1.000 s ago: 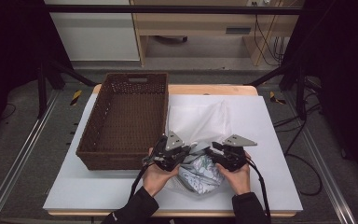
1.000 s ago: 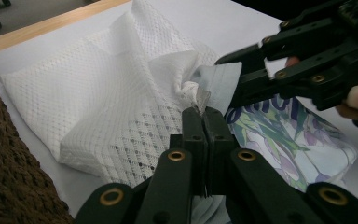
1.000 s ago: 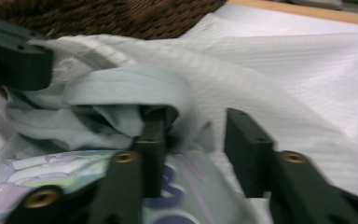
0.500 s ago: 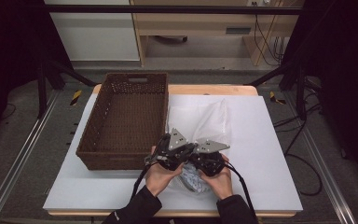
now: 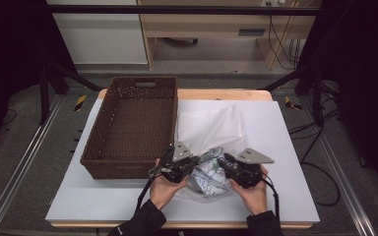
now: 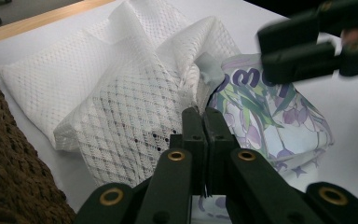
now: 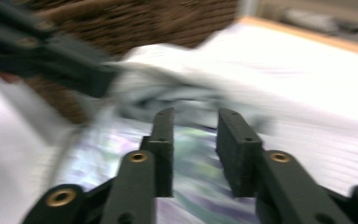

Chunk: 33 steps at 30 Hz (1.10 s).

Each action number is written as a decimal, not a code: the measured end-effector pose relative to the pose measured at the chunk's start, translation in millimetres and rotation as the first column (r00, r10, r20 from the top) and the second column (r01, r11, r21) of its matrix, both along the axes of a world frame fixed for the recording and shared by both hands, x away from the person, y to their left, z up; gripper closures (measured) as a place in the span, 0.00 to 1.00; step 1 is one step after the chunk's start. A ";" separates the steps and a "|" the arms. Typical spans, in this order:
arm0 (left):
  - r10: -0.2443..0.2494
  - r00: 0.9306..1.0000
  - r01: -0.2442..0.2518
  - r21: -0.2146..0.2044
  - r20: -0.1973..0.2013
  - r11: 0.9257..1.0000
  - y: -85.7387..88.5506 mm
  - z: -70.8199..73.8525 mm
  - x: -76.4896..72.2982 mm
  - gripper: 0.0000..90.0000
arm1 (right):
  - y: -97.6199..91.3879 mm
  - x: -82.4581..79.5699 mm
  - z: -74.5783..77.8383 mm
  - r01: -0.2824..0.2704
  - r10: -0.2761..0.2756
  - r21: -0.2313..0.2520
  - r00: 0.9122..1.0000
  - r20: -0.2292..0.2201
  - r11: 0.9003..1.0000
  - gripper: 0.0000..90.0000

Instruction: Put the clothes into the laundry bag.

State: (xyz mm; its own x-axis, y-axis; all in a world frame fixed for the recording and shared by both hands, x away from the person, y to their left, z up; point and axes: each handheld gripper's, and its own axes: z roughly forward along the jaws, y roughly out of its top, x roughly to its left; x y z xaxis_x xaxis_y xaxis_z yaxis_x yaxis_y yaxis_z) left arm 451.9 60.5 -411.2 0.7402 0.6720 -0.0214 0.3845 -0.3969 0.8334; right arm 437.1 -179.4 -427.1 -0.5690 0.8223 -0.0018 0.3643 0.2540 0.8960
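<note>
A white mesh bag [image 5: 209, 128] lies on the white board with its mouth toward me, and a floral printed cloth [image 5: 207, 179] sits bunched at that mouth. My left gripper [image 5: 186, 166] is shut, and its tips [image 6: 204, 114] pinch the mesh bag [image 6: 121, 107] at its rim beside the floral cloth [image 6: 270, 126]. My right gripper [image 5: 222, 163] hovers just right of the cloth. Its jaws [image 7: 196, 116] have just been opening and stand apart, with the floral cloth [image 7: 191, 158] blurred beyond them and nothing pressed between the pads.
A brown woven basket [image 5: 130, 169] stands to the left of the bag, close to my left hand, and looks bare inside. The white board [image 5: 285, 147] covers a wooden table. Dark stands and cables flank the table.
Half a second ago the right gripper was pushed in against the left one over the cloth. It has since drawn back to the right and its jaws have parted. The left gripper has stayed put.
</note>
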 end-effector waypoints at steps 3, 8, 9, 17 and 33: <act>-0.004 1.000 0.004 0.003 -0.002 1.000 -3.5 -2.1 1.2 0.98 | -17.9 12.6 -8.6 0.085 -0.084 0.015 0.996 -0.042 0.996 0.47; -0.008 1.000 0.008 0.012 -0.017 1.000 -7.3 -6.5 3.4 0.98 | -7.4 32.5 -31.8 0.034 -0.029 0.037 0.992 -0.123 0.999 0.49; -0.006 1.000 0.007 0.016 -0.020 1.000 -7.8 -7.5 4.1 0.98 | -3.7 35.2 -34.4 0.027 -0.021 0.036 0.990 -0.142 0.999 0.53; 0.006 0.999 -0.006 0.011 -0.033 1.000 -7.8 -4.7 9.2 0.98 | 1.3 23.3 -24.3 -0.072 0.075 0.038 0.993 -0.095 0.997 0.86; -0.025 1.000 0.025 0.004 0.010 1.000 -10.8 10.1 -4.2 0.99 | 40.6 37.5 -30.6 0.054 -0.054 -0.007 0.998 -0.036 0.999 0.86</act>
State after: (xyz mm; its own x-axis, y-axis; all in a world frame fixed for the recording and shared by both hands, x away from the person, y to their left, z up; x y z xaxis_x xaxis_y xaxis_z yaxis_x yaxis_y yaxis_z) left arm 447.7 49.7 -401.1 0.7570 0.6533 -0.0116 0.3662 -0.4095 0.8356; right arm 474.6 -138.8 -457.8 -0.5236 0.8519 0.0125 0.4097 0.2389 0.8804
